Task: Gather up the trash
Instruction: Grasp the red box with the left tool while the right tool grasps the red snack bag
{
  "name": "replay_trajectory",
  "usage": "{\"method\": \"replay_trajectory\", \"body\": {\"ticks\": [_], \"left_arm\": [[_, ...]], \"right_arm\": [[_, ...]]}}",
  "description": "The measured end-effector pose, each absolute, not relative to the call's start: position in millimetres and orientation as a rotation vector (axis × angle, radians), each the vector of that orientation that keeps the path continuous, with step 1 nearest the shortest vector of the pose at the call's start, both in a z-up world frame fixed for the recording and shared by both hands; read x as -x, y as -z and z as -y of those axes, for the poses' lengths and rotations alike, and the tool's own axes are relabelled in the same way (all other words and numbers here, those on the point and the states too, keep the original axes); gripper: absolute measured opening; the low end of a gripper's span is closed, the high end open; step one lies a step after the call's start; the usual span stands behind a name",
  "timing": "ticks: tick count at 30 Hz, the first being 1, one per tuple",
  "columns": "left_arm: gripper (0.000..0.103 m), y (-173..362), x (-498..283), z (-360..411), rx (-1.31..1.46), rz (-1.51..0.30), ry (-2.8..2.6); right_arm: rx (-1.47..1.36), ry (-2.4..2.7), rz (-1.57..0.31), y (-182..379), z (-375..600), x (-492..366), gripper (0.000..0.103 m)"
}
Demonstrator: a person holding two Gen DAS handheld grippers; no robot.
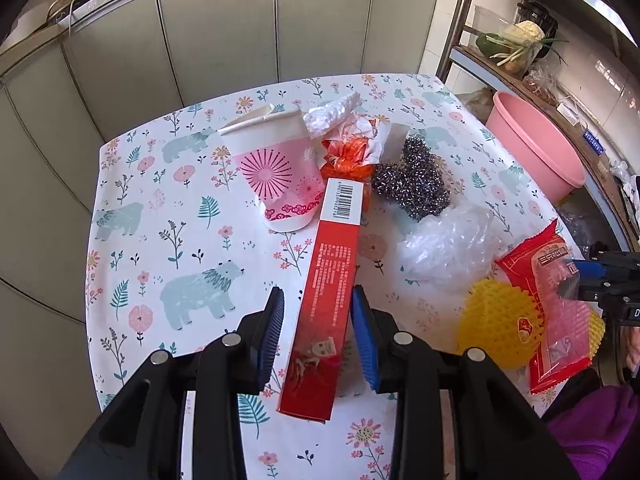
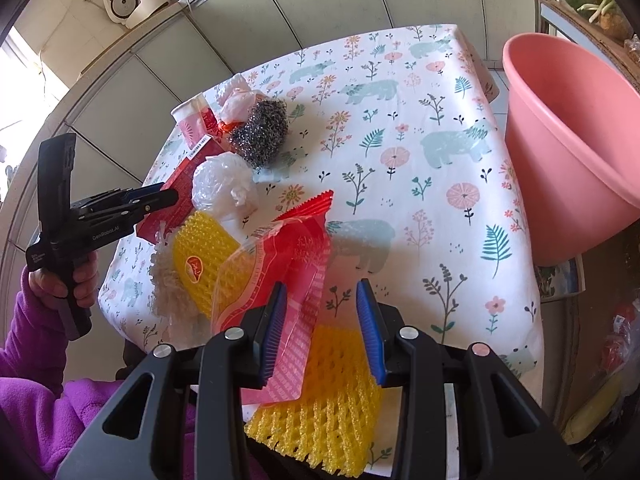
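- A red box (image 1: 329,308) lies on the table (image 1: 160,248), between the left gripper's (image 1: 318,304) half-open pads; whether they press it I cannot tell.
- A red wrapper (image 2: 296,280) over yellow foam net (image 2: 328,400) sits between the right gripper's (image 2: 322,300) half-open pads; grip unclear.
- A cup (image 1: 272,168), scourer (image 1: 412,180) and plastic bag (image 1: 448,244) lie beyond the box.
- A pink basin (image 2: 568,144) stands beside the table.

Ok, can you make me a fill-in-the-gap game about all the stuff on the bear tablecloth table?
1. The long red cardboard box lies between the blue pads of the ____ gripper.
2. The paper cup with pink bursts lies on its ____.
3. The round plastic basin beside the table is ____ in colour.
4. The foam fruit net under the red snack wrapper is ____.

Missing words: left; side; pink; yellow
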State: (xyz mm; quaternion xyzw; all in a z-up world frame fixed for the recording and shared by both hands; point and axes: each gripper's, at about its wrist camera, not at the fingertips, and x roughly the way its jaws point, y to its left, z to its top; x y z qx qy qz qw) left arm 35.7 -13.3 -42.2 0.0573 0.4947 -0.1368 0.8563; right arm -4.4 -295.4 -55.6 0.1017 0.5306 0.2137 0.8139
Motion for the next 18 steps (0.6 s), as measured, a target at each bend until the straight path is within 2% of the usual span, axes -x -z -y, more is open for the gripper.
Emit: {"method": "replay_trajectory", "body": {"ticks": [3,4,8,13,18], "left_arm": [[0.029,42.4,-34.3,12.6,-0.123,-1.029,0.294],[0.028,42.6,-33.2,12.8,-0.126,-1.026,0.295],[0.025,40.7,-28.6,13.9,-0.143,-0.998,0.304],[0.024,28.7,-20.5,15.3,-0.157,-0.942,0.320],[0.023,10.4,-12.7,14.9,-0.132,-0.887,0.332]], "right_arm": [[-0.219,-0.473,-1.120,54.4,292.3,3.0,0.032],[-0.212,-0.479,-1.120,54.1,290.9,2.6,0.025],[-0.185,-0.482,-1.105,52.7,286.8,2.6,0.008],[-0.177,-0.486,-1.049,43.1,288.5,5.1,0.002],[-0.191,-0.492,-1.004,32.8,293.0,7.9,0.001]]}}
